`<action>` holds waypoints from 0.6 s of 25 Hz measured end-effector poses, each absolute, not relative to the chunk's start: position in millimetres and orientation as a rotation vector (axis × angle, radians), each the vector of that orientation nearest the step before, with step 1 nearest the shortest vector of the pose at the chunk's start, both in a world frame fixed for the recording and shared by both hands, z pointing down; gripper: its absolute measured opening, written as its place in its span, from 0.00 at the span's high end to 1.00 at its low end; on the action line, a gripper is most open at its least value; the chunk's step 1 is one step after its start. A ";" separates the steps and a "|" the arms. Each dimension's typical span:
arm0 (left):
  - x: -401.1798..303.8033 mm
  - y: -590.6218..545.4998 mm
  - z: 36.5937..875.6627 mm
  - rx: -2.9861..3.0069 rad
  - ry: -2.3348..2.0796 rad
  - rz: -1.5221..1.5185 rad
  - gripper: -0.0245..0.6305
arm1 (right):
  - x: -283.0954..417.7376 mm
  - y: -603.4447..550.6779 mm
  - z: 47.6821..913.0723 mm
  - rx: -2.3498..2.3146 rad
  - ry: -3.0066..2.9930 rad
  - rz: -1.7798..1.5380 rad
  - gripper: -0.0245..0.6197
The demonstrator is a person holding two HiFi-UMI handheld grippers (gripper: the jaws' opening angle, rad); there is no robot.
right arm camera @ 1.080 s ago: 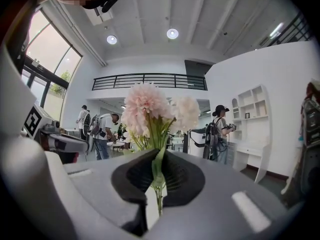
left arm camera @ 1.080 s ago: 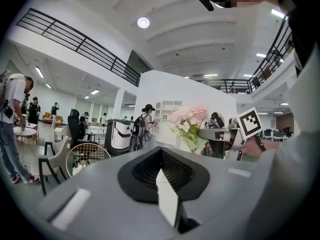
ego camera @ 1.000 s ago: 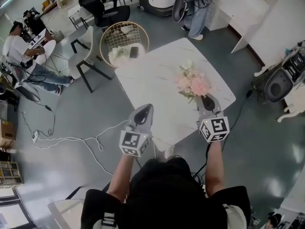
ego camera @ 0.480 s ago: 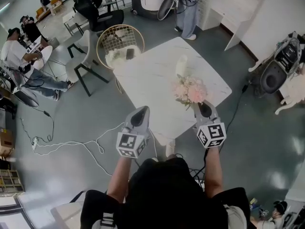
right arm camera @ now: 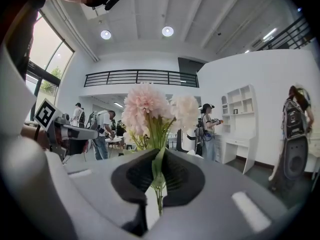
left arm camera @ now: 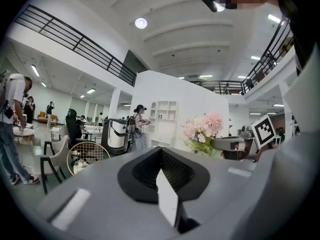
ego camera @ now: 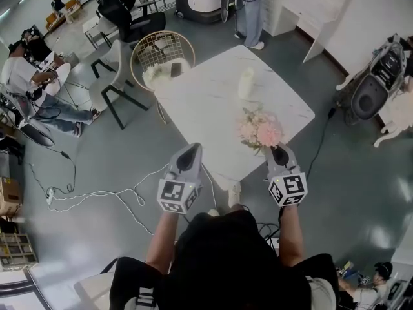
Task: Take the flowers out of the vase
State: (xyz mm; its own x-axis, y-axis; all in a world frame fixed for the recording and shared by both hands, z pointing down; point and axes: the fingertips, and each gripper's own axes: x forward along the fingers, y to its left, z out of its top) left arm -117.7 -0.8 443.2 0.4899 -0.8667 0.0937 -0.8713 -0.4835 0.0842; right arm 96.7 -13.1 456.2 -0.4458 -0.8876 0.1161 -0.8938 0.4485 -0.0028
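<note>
My right gripper [ego camera: 277, 148] is shut on the green stems of a bunch of pink and white flowers [ego camera: 260, 129], which it holds over the near part of the white table [ego camera: 200, 102]. The pale vase [ego camera: 246, 82] stands upright farther back on the table, apart from the bunch. In the right gripper view the stems [right arm camera: 159, 171] run between the shut jaws of the right gripper [right arm camera: 159, 159], with the blooms [right arm camera: 150, 104] above. My left gripper [ego camera: 191, 148] hangs at the table's near edge; it [left arm camera: 161, 156] is shut and holds nothing. The flowers [left arm camera: 205, 129] show to its right.
A round wire basket [ego camera: 162, 53] and chairs [ego camera: 113, 76] stand beyond the table's far left corner. A cable [ego camera: 97, 189] trails over the floor at left. A seated person [ego camera: 26, 70] is at far left, another [ego camera: 248, 11] stands behind the table. Equipment [ego camera: 377, 86] sits at right.
My right gripper has drawn the flowers back towards me, away from the vase, which now stands uncovered behind them. My left gripper has shifted a little alongside.
</note>
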 end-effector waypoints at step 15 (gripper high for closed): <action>-119.7 3.8 443.3 2.612 -1.521 0.073 0.95 | 94.3 -2.0 455.2 1.607 -2.579 0.085 0.94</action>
